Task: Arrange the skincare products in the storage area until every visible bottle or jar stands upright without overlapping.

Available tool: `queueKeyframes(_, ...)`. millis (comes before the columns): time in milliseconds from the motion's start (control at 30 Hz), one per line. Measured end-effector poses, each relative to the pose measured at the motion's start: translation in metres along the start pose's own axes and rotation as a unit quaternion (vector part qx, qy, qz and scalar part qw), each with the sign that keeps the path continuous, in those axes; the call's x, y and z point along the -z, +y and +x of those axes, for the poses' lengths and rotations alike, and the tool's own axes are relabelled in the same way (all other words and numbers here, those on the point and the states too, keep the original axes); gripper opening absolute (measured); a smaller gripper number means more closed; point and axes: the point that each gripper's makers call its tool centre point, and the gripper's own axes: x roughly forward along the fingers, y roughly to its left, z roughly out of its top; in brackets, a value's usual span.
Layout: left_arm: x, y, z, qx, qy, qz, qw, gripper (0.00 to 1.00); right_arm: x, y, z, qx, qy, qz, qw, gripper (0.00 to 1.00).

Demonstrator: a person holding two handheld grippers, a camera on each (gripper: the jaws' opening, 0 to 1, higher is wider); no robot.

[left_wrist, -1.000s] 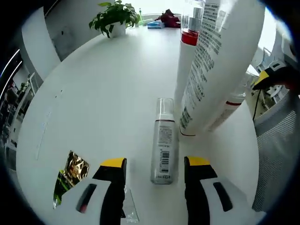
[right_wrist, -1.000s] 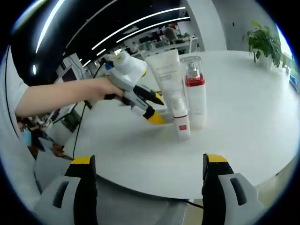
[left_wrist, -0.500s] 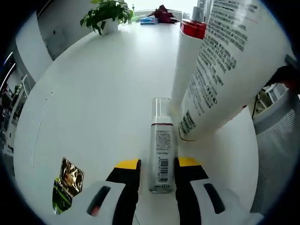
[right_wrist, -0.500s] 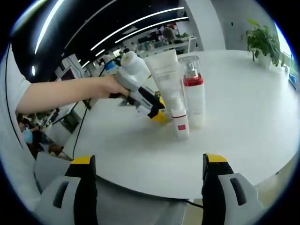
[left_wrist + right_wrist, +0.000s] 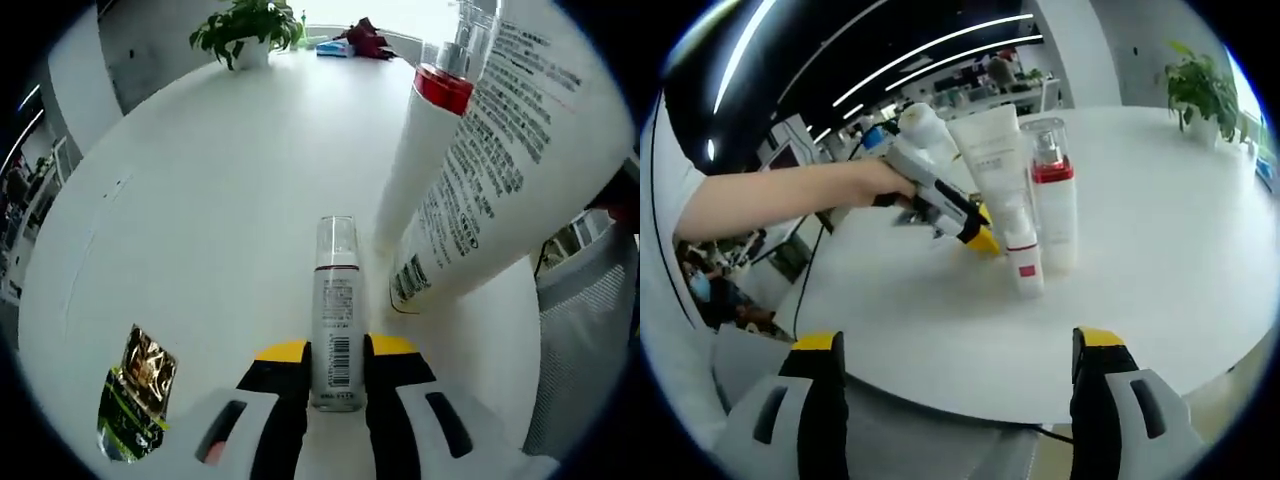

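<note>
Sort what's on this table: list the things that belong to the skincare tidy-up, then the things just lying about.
Part of the job:
- small clear-capped bottle, lying flat between the left gripper jaws
- red-collared pump bottle, upright
- big white tube, upright
- small white bottle, upright

Lying about:
- potted plant
- foil sachet

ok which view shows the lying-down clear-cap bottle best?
Left gripper view: the small clear-cap bottle lies on the table, label and barcode readable, base between the left hand-held gripper jaws. In the right gripper view, standing bottles block it.
</note>
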Motion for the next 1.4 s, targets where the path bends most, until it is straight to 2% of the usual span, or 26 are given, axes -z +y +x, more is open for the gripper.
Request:
queueKeyframes(133, 0.008, 0.005, -0.013, -0.012, -0.007, -0.012, 0.9998, 0.24, 0.000, 0.001, 0.000, -0.001, 0.000, -0.003, 1.0000, 0.93)
queueKeyframes(300, 0.009, 0.007, -0.029, -0.023, -0.022, -0.040, 0.9987, 0.24, -0.001, 0.002, 0.000, -0.004, -0.002, -0.007, 1.0000, 0.93)
queueKeyframes(400, 0.011, 0.005, -0.041, -0.025, -0.044, -0.072, 0.9961, 0.24, -0.001, 0.003, 0.000, -0.005, -0.003, -0.012, 0.9999, 0.93)
queueKeyframes(667, 0.024, 0.001, -0.074, -0.051, -0.074, -0.097, 0.9912, 0.24, -0.002, 0.006, 0.000, -0.012, -0.004, -0.025, 0.9996, 0.93)
queueKeyframes(800, 0.023, 0.000, -0.093, -0.060, -0.112, -0.129, 0.9834, 0.24, -0.002, 0.007, 0.000, -0.013, -0.003, -0.033, 0.9993, 0.93)
queueKeyframes(900, 0.023, -0.006, -0.109, -0.064, -0.127, -0.138, 0.9801, 0.24, -0.002, 0.008, 0.000, -0.014, -0.002, -0.042, 0.9990, 0.93)
queueKeyframes(1067, 0.017, -0.018, -0.139, -0.062, -0.186, -0.178, 0.9644, 0.24, -0.002, 0.010, 0.000, -0.015, -0.002, -0.054, 0.9984, 0.93)
queueKeyframes(1233, 0.025, -0.024, -0.154, -0.075, -0.194, -0.178, 0.9619, 0.24, -0.001, 0.013, 0.000, -0.022, -0.001, -0.062, 0.9978, 0.93)
queueKeyframes(1400, 0.024, -0.037, -0.172, -0.067, -0.233, -0.202, 0.9488, 0.24, -0.003, 0.016, -0.001, -0.029, -0.004, -0.064, 0.9975, 0.93)
